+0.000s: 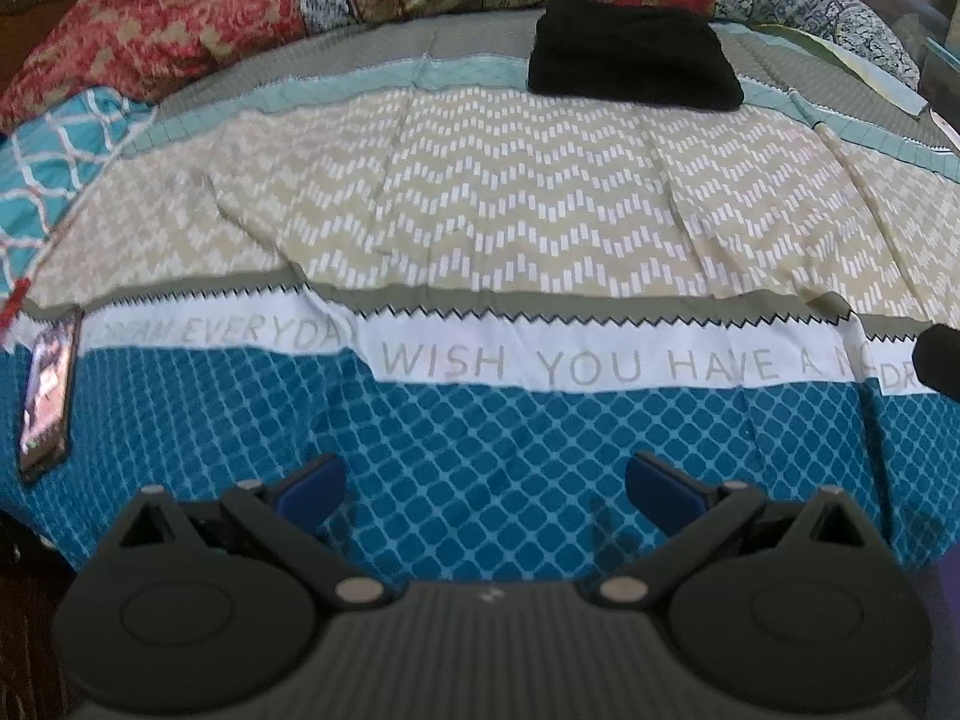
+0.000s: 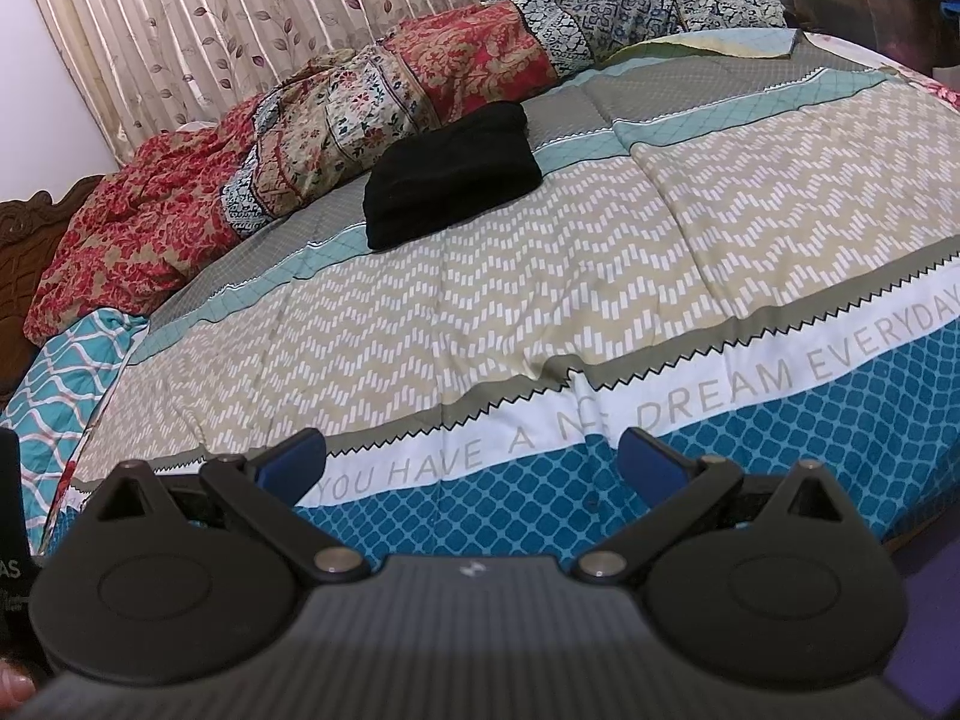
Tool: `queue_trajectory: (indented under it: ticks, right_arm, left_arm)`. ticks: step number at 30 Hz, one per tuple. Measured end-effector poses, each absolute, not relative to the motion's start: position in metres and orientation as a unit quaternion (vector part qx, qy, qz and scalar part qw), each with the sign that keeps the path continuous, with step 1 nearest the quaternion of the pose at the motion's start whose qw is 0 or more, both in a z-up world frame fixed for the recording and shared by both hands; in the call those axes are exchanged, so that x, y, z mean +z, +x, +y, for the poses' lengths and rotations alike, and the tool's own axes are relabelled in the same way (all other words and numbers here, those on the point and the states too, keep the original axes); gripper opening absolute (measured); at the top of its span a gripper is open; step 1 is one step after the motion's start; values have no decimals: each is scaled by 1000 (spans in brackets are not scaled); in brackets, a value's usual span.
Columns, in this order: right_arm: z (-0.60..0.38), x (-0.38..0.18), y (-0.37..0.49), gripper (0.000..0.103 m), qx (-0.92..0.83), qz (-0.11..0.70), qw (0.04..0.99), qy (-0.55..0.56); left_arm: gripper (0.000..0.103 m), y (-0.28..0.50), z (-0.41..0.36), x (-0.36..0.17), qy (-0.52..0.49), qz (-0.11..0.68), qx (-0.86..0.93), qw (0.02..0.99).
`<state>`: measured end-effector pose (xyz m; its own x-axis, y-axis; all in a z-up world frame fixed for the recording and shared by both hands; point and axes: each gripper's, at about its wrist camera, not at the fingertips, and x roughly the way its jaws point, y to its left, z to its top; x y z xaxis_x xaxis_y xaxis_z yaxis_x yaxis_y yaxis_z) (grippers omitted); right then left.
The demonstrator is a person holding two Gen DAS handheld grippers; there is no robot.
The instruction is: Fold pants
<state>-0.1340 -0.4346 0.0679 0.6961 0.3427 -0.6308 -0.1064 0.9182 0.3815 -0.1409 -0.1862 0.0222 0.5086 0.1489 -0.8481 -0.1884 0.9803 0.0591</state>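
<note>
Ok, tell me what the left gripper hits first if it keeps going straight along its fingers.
Probably the blue diamond-patterned bedspread: the open left gripper points low across it. The folded black pants lie far beyond. Depth is unclear.

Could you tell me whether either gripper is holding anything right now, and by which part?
Nothing: left gripper and right gripper are open; the black pants lie folded, untouched.

Left gripper [image 1: 486,489]: black ribbed housing, small pale logo at centre top, two round black discs either side, black linkage arms on silver pivot pins, blue finger pads [image 1: 315,483].
Right gripper [image 2: 471,465]: same build; ribbed black body, twin discs, silver pins, blue pads [image 2: 651,459].
Fingertip of person [image 2: 15,687] at lower left edge.
</note>
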Motion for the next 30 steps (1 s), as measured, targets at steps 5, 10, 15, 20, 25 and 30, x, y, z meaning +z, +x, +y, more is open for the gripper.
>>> queue_trajectory:
  ticks: [5, 10, 15, 20, 25, 30]
  right_arm:
    - [-435, 68, -133, 103, 124, 369, 907, 160]
    - [-435, 68, -133, 103, 125, 369, 907, 159]
    - [-435, 68, -132, 103, 126, 370, 907, 158]
    - [-435, 68, -132, 103, 125, 370, 907, 158]
    - [-435, 68, -132, 103, 126, 370, 907, 158]
    - [-435, 68, -132, 103, 125, 370, 907, 158]
  left_arm:
    - [103, -142, -189, 31, -1, 462, 99, 881]
    - [103, -144, -191, 39, 14, 434, 106, 895]
    - [103, -145, -188, 44, 11, 422, 106, 900]
    - [103, -145, -186, 47, 15, 411, 114, 905]
    - [103, -145, -186, 51, 28, 398, 122, 909]
    - [103, -144, -186, 50, 29, 400, 120, 908]
